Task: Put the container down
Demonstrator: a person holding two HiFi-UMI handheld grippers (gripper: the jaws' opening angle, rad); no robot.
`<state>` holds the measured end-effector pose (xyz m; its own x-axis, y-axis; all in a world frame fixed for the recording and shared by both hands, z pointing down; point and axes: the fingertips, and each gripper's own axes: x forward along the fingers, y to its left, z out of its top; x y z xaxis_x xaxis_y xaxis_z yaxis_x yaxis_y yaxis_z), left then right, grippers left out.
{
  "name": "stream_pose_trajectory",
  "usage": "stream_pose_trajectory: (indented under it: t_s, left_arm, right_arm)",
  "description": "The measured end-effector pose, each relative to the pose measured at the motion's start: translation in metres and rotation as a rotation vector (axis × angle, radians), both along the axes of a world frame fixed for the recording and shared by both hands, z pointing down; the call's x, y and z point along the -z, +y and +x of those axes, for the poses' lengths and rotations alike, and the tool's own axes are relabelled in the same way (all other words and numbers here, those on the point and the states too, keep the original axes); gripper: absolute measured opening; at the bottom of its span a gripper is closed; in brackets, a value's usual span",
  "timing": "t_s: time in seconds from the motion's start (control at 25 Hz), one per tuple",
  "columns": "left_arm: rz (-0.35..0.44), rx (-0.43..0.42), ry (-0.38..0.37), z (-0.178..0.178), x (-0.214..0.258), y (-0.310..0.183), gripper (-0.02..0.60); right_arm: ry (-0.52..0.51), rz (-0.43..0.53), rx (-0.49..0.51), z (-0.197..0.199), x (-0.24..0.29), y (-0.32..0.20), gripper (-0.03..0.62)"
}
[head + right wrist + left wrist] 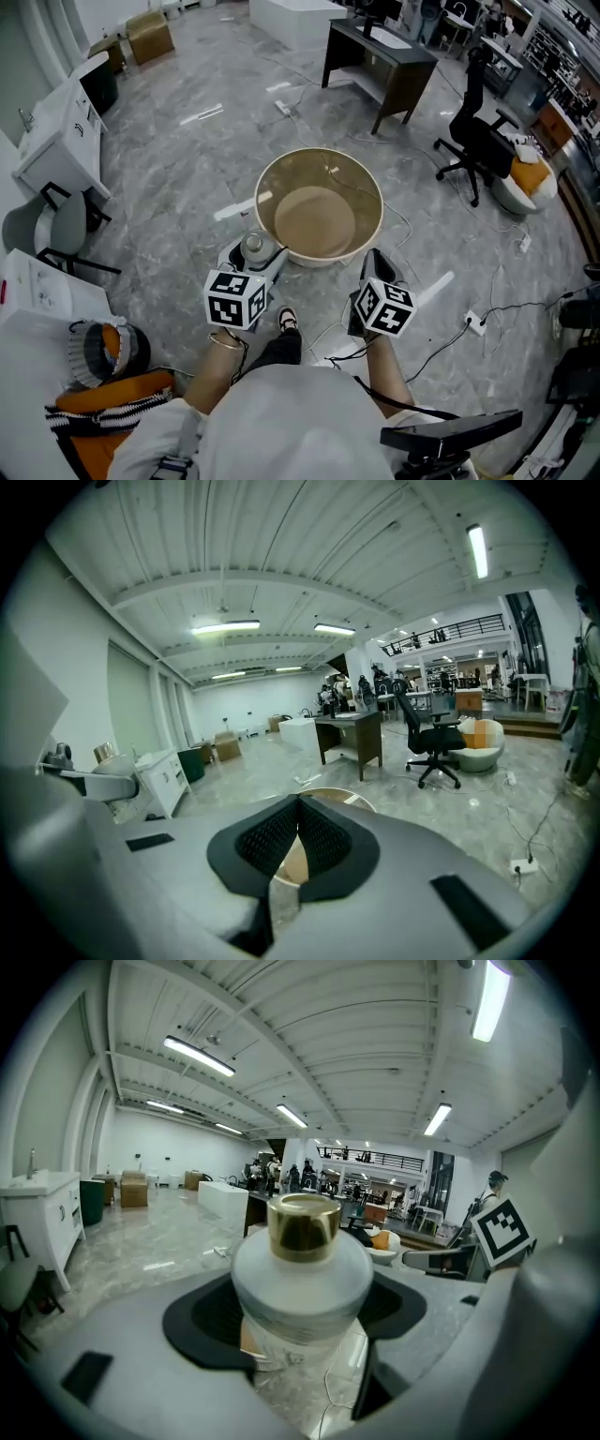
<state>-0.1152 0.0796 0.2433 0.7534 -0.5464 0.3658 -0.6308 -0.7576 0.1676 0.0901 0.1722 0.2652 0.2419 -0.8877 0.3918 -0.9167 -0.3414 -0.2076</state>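
A frosted white bottle (253, 246) with a gold cap (302, 1225) stands upright between the jaws of my left gripper (255, 253), which is shut on it; its body (300, 1288) fills the middle of the left gripper view. A large round beige basin (319, 206) hangs high above the floor in front of me. My right gripper (375, 259) is shut on the basin's near right rim. In the right gripper view the jaws (298, 841) meet with a beige strip between them, and the basin's rim (339, 795) shows just beyond.
Grey marble floor lies far below, crossed by cables and a power strip (476, 323). A dark desk (380, 56) and a black office chair (473, 136) stand at the back right. A white cabinet (61, 131) and a grey chair (52, 230) stand at the left.
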Motion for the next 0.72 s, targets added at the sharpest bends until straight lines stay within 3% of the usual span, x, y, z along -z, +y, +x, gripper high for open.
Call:
stream_pose_trajectory:
  t_s: [0.72]
  left_arm:
    - [0.01, 0.026, 0.041, 0.071, 0.013, -0.149, 0.337]
  right_arm:
    - [0.044, -0.009, 0.052, 0.07, 0.016, -0.154, 0.023]
